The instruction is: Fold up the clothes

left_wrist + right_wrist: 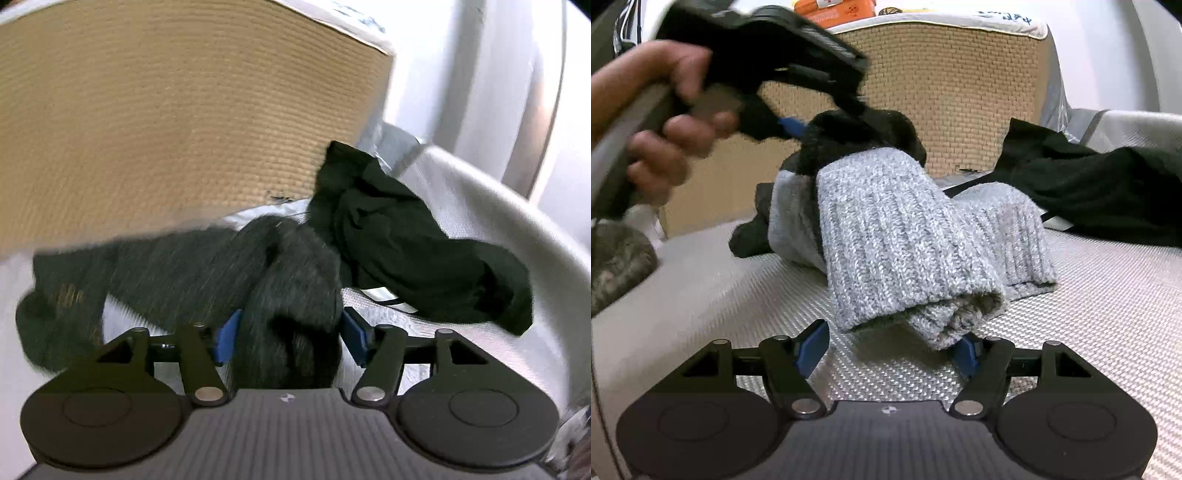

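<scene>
Presently, in the left wrist view, the left gripper (286, 334) has a bunch of dark charcoal knit between its blue pads (227, 334). The jaws stand part-way closed, pinching the thick fold that fills the gap between them. This dark end of the sock (184, 273) trails off to the left over the pale woven surface (461, 221). A separate black garment (413, 251) lies crumpled just beyond, near the woven basket (166, 110).

From the right wrist view, the same sock shows its grey ribbed cuff (897, 240), doubled over and draped toward the camera, with its dark end lifted by the left gripper (798, 125), which a hand (657, 122) holds. The right gripper (890, 349) has its jaws wide apart and grips nothing; the cuff's lower edge hangs just above and touches, or nearly touches, the right-side pad (966, 354).

Judgement: a fold of the sock is in hand, one end raised over the other. The next move would call for steadying the cuff end while the raised end is laid flat; alignment of edges is the risk.
</scene>
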The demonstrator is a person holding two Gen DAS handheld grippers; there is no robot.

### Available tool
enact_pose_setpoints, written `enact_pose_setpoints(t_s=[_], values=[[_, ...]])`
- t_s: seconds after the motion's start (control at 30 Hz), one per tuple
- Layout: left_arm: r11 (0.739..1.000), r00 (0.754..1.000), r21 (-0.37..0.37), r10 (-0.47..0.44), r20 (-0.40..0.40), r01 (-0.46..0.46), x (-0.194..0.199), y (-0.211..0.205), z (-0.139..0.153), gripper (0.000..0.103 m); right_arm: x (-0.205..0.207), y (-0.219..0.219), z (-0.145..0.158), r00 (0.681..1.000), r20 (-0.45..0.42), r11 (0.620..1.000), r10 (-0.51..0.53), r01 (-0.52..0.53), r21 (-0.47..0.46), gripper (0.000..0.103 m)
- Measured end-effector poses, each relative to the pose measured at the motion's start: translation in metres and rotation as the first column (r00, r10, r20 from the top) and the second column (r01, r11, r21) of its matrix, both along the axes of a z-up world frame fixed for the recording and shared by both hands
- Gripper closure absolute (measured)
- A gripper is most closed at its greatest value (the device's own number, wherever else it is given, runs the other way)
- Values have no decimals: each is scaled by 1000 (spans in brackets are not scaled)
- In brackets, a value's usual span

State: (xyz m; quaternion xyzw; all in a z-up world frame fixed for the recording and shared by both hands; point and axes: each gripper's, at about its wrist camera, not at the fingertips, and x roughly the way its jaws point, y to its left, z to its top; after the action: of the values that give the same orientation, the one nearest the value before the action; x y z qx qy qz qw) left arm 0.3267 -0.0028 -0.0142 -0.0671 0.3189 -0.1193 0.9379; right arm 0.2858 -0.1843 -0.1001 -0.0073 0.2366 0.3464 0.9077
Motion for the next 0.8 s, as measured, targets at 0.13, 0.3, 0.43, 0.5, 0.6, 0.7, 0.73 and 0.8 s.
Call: enact_pose_setpoints(t_s=[0.13,0.3,0.43,0.5,0.6,0.7,0.73,0.8], values=[[998,998,2,64,14,-64,-19,11,-14,39,11,11,3,1000,16,997,-20,21,-70,30],[988,989,-40,150,-9,-150,-29,33,-28,39,30,33,5,999,48,982,-6,15,-190,28],[981,983,-51,185,-13,-185,-33,52,-28,39,46,50,8,997,72,959,8,13,-285,27],[978,979,-37,206,-2,-206,-33,61,-25,39,54,58,8,997,78,947,12,14,-322,24],[969,970,-39,244,0,-244,-34,74,-21,39,62,59,5,998,59,946,-9,27,-322,12],[961,963,-68,268,-5,-268,-39,91,-20,39,71,61,2,999,39,946,-30,41,-323,0],[960,962,-70,272,-6,-272,-41,94,-20,39,74,62,1,999,33,945,-36,45,-323,0],[957,960,-76,278,-8,-278,-44,100,-20,38,80,63,-2,999,19,945,-50,54,-324,0]])
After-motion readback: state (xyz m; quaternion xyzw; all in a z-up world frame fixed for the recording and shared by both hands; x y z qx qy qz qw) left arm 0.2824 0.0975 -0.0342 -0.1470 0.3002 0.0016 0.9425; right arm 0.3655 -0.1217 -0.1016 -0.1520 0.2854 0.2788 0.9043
